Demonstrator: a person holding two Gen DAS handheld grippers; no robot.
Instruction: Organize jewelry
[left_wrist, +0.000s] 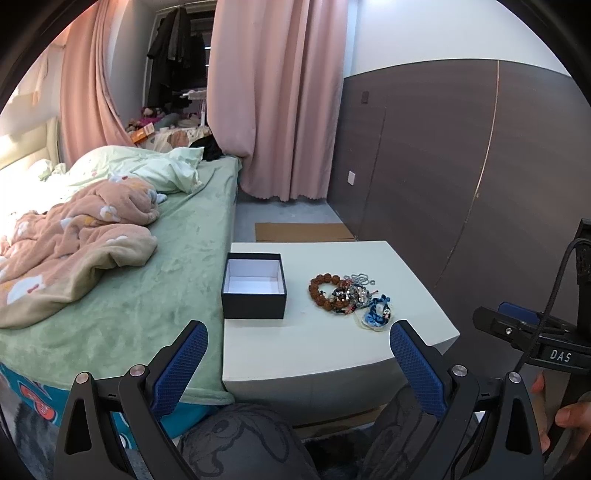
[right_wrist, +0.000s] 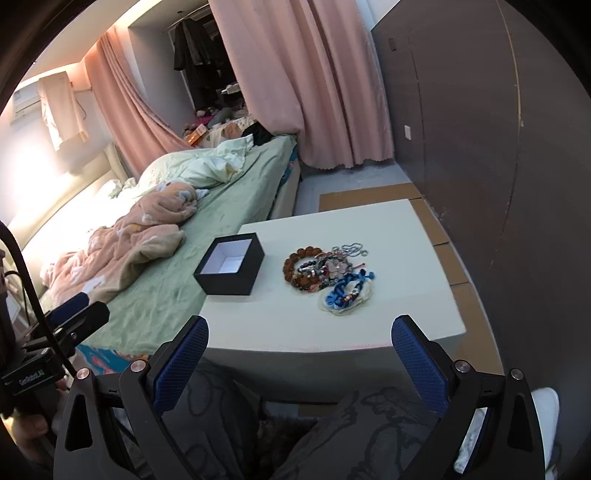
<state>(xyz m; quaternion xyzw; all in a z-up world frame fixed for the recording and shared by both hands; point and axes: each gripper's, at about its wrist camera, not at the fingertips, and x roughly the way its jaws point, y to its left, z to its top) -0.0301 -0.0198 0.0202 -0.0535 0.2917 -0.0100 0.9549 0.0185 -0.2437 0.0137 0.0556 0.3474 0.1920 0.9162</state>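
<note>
On the white desk (left_wrist: 332, 354) beside the bed (left_wrist: 177, 273) sits a black box (left_wrist: 254, 295), lid off, its white inside bare. Just to its right, not touching it, lies a heap of jewelry (left_wrist: 349, 295): a brown bead bracelet (left_wrist: 320, 286), a silver chain, and blue cords (all tangled together). The left gripper (left_wrist: 299, 343) and the right gripper (right_wrist: 300, 338) hang at the near edge, each with jaws spread wide and gripping nothing.
</note>
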